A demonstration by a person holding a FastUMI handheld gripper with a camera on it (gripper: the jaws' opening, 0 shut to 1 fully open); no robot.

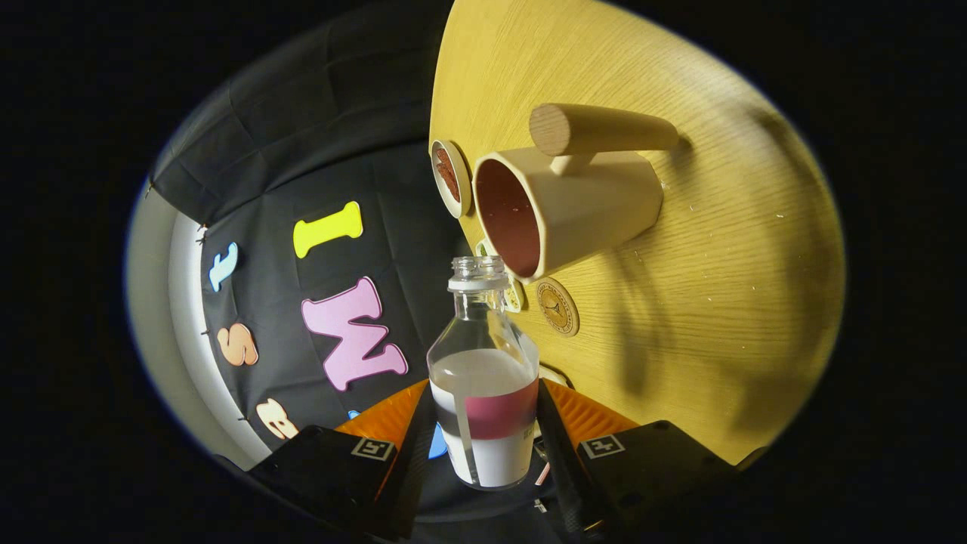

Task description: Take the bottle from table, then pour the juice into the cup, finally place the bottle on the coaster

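The pale wooden table (702, 249) with a fine grain appears turned on its side, which means the gripper is rolled over for pouring. Next in size is the cream cup (582, 208) with a reddish-brown inside and a thick round wooden handle; it stands on the table a little in from the edge that runs along the black cloth wall, its open mouth just beyond the bottle's neck.

The clear plastic bottle (486, 378), cap off, with a dark red and white label, sits between the fingers of the gripper (483, 446). The fingers are closed in to the bottle's width and press its labelled lower body from both sides — a firm hold, as far as can be judged. White liquid fills about the lower half of the bottle, and none has reached the neck.

Smaller things lie near the table's edge: a round cream coaster (451, 178) with a reddish-brown centre, just beyond the cup and close to the edge, and a small round brown disc (557, 306) with a gold emblem, beside the bottle's shoulder.

As to progress — the bottle is taken and brought up to the cup, so the first step looks done. Pouring seems only about to begin; no stream is visible. Setting the bottle on the coaster is still left.
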